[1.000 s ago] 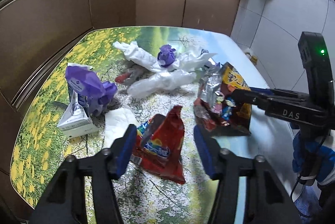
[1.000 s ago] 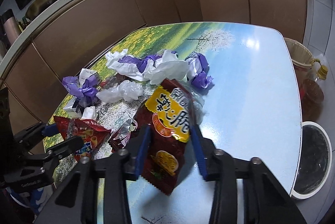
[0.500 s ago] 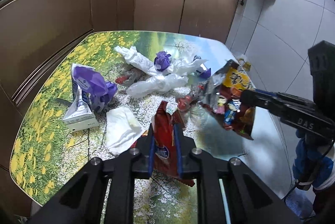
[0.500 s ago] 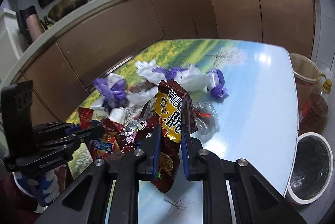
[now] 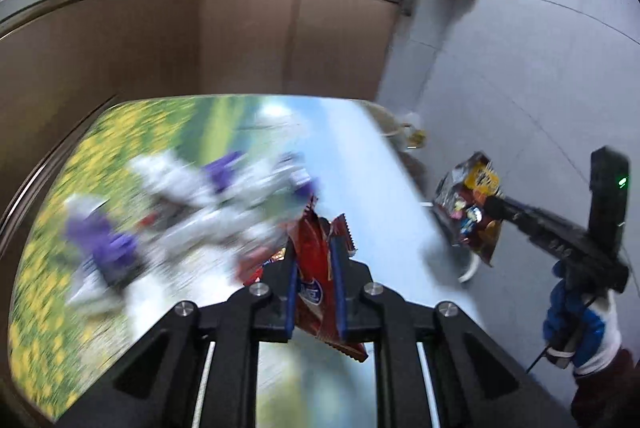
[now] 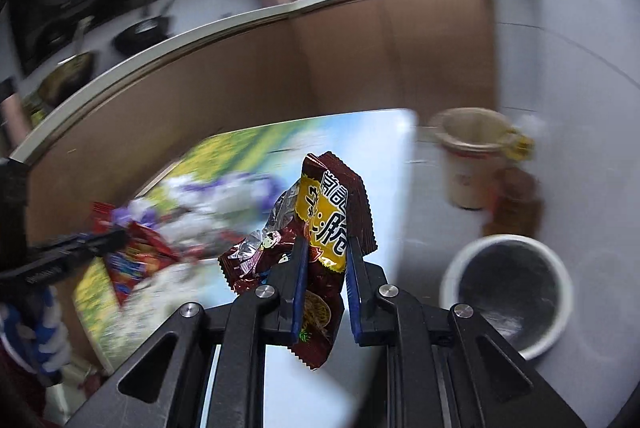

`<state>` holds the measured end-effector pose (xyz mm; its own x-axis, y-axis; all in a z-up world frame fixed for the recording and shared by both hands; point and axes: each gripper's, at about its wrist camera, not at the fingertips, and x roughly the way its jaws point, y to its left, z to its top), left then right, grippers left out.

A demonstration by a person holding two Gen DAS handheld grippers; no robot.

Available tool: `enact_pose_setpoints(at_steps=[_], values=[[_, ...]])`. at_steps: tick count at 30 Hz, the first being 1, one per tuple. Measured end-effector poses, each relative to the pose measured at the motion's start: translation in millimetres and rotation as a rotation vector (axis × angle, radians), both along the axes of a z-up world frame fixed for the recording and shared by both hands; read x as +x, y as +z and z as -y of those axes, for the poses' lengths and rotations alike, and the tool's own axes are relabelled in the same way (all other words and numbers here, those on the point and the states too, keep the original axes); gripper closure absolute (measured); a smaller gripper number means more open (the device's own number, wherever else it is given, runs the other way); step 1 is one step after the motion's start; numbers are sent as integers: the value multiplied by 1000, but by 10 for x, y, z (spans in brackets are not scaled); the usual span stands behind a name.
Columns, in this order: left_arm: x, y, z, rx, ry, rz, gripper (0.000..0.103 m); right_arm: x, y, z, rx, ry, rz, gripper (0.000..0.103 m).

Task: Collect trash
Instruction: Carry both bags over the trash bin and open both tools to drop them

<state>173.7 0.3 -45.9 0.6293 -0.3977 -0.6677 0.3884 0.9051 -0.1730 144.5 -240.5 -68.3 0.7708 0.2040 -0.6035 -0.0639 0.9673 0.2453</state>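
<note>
Wrappers (image 5: 314,268) (image 6: 326,224) seemingly between both jaws

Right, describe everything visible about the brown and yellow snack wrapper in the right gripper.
The crinkled brown and yellow foil snack wrapper has serrated ends, a yellow panel with dark characters and silver inner foil showing at its left fold. It stands roughly upright, off the table, pinched mid-body between the blue pads of the right gripper. The left wrist view shows it beyond the table's edge.
</note>
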Motion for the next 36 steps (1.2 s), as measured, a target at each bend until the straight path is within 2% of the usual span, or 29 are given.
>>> enact_pose_setpoints(at_steps=[5,8,15,19,25,28,30,34,36], values=[[366,9,904,-10,-143,-14,90,-48,-136,655,-58,-215,-21,85],[609,-60,1463,-16,-220,-49,90,-3,-290,905,-83,-302,-52,85],[1086,-399,2631,48,-304,-108,89,355,-718,1312,-133,-394,-120,84],[1298,-625,3024,75,-309,-156,89,467,-984,1534,-128,-430,-156,84],[1543,-988,3428,114,-295,-232,87,656,-1294,1794,-132,-477,-201,81],[1571,-1122,3494,121,-295,-267,80,690,-1410,1871,-136,-492,-225,74],[1563,-1162,3535,124,-297,-275,80,690,-1437,1903,-132,-499,-226,65],[1556,-1160,3516,115,-297,-283,76,623,-1401,1879,-138,-502,-218,61],[1592,-1172,3501,111,-291,-278,69,579,-1366,1858,-136,-507,-215,56]])
